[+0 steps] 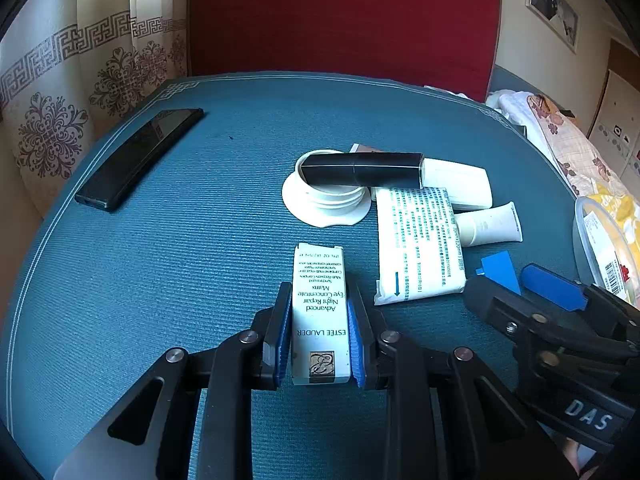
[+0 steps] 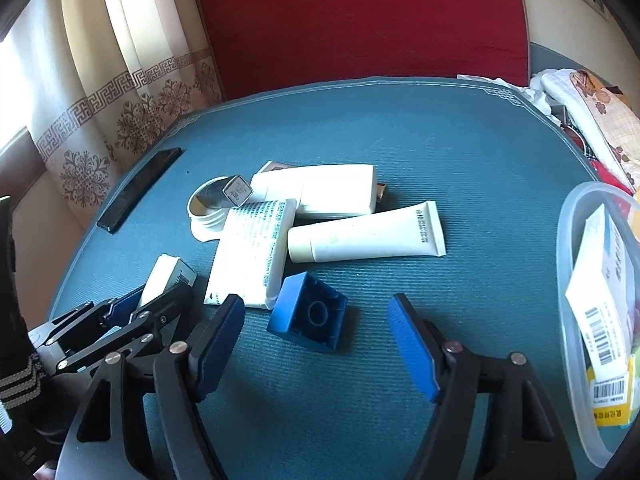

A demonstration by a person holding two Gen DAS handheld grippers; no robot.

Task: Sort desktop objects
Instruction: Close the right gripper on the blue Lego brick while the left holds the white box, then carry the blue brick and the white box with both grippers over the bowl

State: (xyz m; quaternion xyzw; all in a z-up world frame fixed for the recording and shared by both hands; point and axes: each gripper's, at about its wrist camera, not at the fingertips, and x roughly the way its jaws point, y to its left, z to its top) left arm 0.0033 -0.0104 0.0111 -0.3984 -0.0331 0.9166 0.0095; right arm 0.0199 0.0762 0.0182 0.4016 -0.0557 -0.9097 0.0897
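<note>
On the blue mat (image 1: pixel 160 264) before a red backrest (image 1: pixel 344 16), the left gripper (image 1: pixel 320 332) clamps a white box (image 1: pixel 320 308); the right gripper (image 2: pixel 316 344) hangs spread around a blue block (image 2: pixel 308 312).

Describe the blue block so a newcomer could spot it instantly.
On the teal ribbed table mat, look at the near edge of the white toiletry pile, just ahead of the open right gripper. The small blue plastic building block lies hollow side up, the pile's only blue item.

Teal ribbed mat-covered surface (image 1: pixel 180 240) with pale border lines; deep red chair back (image 1: pixel 344 16) behind it; cream curtain with brown floral and key pattern (image 1: pixel 60 92) at left; framed picture (image 1: pixel 554 4) on the right wall; floral patterned bedding (image 1: pixel 568 140) at right
</note>
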